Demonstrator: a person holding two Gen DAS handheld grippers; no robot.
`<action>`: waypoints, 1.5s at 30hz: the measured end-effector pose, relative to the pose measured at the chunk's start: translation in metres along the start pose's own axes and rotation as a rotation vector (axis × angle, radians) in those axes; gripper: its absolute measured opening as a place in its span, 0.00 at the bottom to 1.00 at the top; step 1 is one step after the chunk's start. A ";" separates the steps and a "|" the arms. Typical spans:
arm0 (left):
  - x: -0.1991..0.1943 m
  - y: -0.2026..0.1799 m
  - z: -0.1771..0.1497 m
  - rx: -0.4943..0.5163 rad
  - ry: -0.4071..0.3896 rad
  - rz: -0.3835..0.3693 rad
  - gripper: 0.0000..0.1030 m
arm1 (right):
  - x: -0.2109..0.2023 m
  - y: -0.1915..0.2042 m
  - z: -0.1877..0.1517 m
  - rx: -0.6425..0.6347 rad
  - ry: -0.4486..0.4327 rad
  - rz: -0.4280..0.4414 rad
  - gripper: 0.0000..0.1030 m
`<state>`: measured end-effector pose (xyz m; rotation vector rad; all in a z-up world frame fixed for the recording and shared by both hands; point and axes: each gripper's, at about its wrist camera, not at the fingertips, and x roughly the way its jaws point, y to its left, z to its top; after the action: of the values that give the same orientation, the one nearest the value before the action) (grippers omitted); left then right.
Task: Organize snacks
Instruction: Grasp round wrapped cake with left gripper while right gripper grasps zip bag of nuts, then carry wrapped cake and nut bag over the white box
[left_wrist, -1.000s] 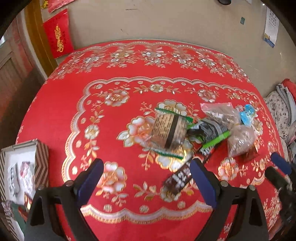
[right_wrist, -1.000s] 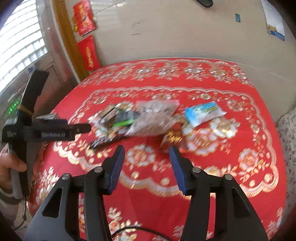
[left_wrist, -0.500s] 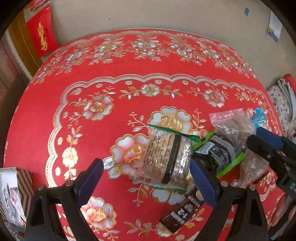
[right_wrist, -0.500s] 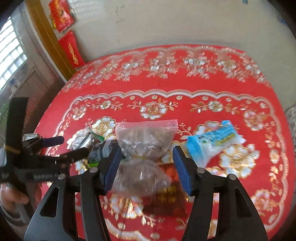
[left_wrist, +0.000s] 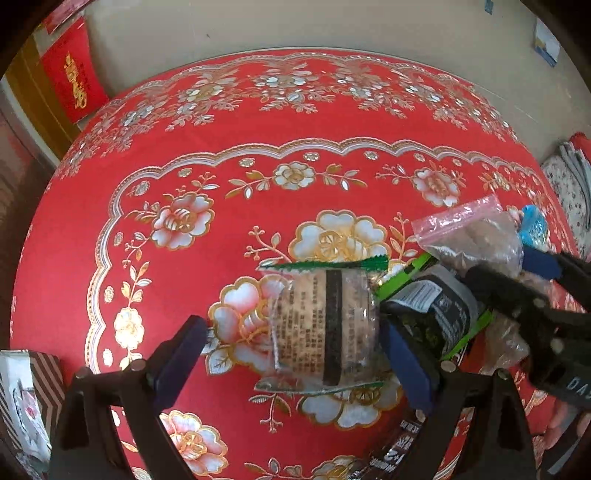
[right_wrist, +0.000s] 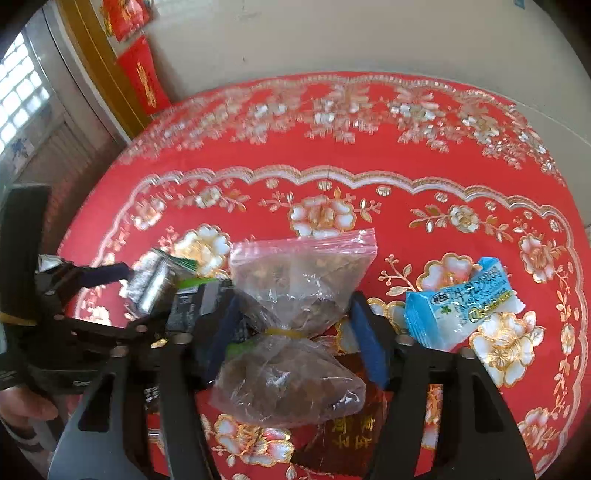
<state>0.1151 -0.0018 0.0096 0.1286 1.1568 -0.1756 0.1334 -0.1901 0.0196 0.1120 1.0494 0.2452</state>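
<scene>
While its jaws are opening, right gripper (right_wrist: 291, 332) straddles clear bag (right_wrist: 295, 325), pads apart

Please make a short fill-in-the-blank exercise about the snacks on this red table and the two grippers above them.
1. The clear zip bag is tied in the middle with a ____ rubber band.
2. The right gripper is opening, with the ____ bag between its pads.
3. The packet to the right of the zip bag is light ____.
4. The left gripper straddles a clear packet with ____ edges.

Missing words: yellow; zip; blue; green
</scene>
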 end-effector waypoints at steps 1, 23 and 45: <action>0.001 0.000 0.001 0.000 -0.001 0.004 0.94 | 0.003 -0.001 0.001 0.006 0.005 0.009 0.66; -0.046 0.022 -0.039 -0.042 -0.089 -0.032 0.50 | -0.073 0.013 -0.059 -0.015 -0.225 0.120 0.38; -0.106 0.025 -0.108 -0.065 -0.229 0.016 0.50 | -0.097 0.071 -0.114 -0.033 -0.260 0.182 0.38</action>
<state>-0.0177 0.0513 0.0642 0.0586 0.9322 -0.1345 -0.0218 -0.1492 0.0593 0.2045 0.7770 0.4016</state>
